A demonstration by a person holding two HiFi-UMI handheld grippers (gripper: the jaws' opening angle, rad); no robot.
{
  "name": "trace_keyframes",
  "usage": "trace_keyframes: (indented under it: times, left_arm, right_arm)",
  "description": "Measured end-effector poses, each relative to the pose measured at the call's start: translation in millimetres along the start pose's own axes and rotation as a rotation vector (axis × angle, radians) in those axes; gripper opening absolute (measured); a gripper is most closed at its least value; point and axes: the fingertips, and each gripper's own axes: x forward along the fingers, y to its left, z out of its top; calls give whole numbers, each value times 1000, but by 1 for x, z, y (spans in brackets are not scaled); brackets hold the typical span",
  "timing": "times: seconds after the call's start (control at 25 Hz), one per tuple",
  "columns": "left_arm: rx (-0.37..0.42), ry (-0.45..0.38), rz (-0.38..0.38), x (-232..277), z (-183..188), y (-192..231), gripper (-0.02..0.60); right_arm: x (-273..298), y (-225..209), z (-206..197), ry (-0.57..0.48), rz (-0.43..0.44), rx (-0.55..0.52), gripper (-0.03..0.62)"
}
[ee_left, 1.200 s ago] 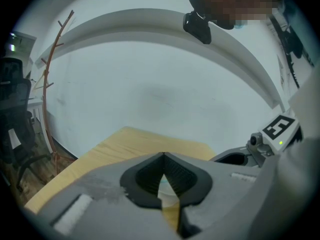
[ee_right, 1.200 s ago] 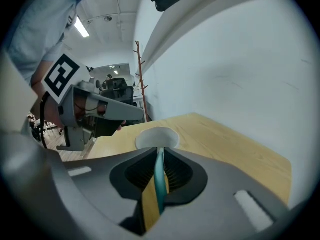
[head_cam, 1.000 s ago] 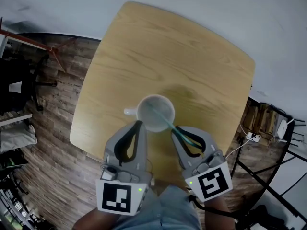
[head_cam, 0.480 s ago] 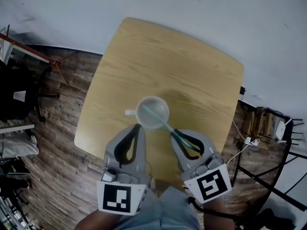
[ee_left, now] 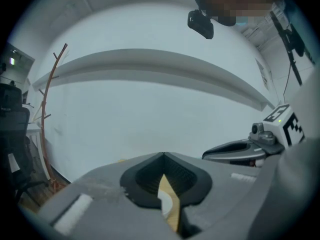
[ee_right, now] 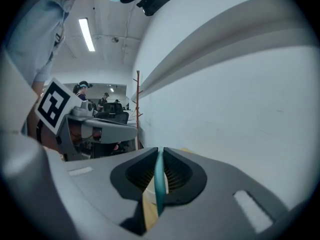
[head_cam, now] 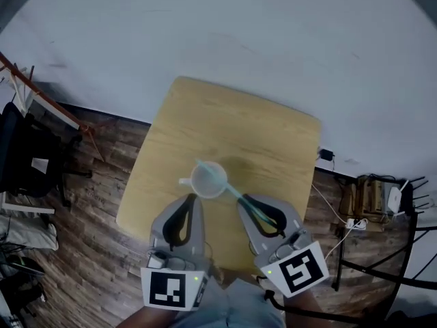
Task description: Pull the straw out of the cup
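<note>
Above the near half of the table (head_cam: 259, 135), both grippers are sitting higher than a second ago: the table and the cup (head_cam: 208, 181) are looking smaller under them, and the far tip of the teal straw (head_cam: 231, 190) is now showing at the cup's far-left rim, no longer deep inside. I judge the straw is coming out but is not free yet. On the left, the left gripper (head_cam: 196, 200) is holding its jaws together on nothing, near the cup. On the right, the right gripper (head_cam: 243, 201) is clamping the straw's near part.
</note>
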Motion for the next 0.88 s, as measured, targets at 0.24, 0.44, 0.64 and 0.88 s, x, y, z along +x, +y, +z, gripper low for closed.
trace_keyframes:
  times: [0.24,0.44,0.64,0.88]
  left_arm:
    - [43,-57,5,-20,32,-17,11]
    - [85,-204,-33,-22,71,-36,11]
    - [88,-213,-37,-31,78,-42,11]
    - [96,-235,-25,-29,91,-41,11]
  right_arm:
    - [-26,3,42,-78,-33,-35,40]
    - [-35,-3,71,-146,-57,-64,40]
    - [-42,1,89,-173,-83,-86,40]
    - [-44,-4,101,-194,-99,-107,38]
